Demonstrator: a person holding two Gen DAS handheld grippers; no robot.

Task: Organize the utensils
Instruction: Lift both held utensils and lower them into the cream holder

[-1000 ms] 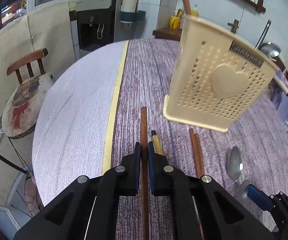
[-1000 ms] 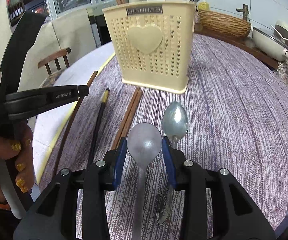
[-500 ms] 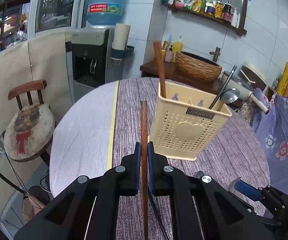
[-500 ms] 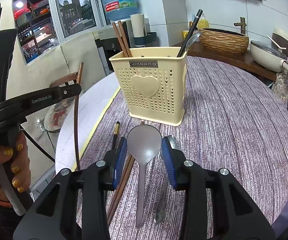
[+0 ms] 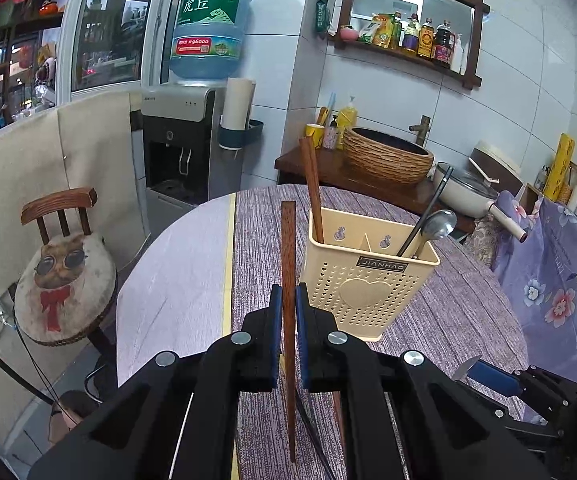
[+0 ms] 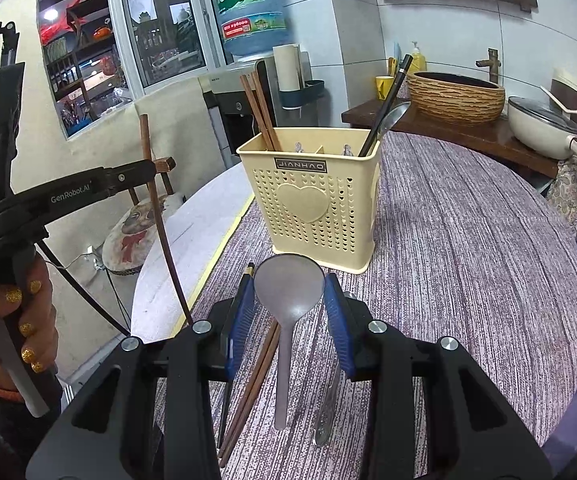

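Chopstick (image 5: 288, 264) clamped in left tool (image 5: 288, 312), off table (image 5: 176, 264).

The utensil holder (image 6: 312, 196) hides the lower ends of its chopsticks (image 6: 260, 110), and the right gripper's fingers (image 6: 338, 320) cover part of a table spoon (image 6: 326, 416).

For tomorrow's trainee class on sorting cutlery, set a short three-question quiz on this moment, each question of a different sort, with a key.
1. True or false: the left gripper is shut on a brown chopstick.
2. What does the right gripper hold? A) a fork B) a grey spoon C) a knife
3. Fill in: a pair of brown chopsticks stands in the ____ compartment of the cream holder, seen from the right wrist.

Key: 1 true; 2 B; 3 left
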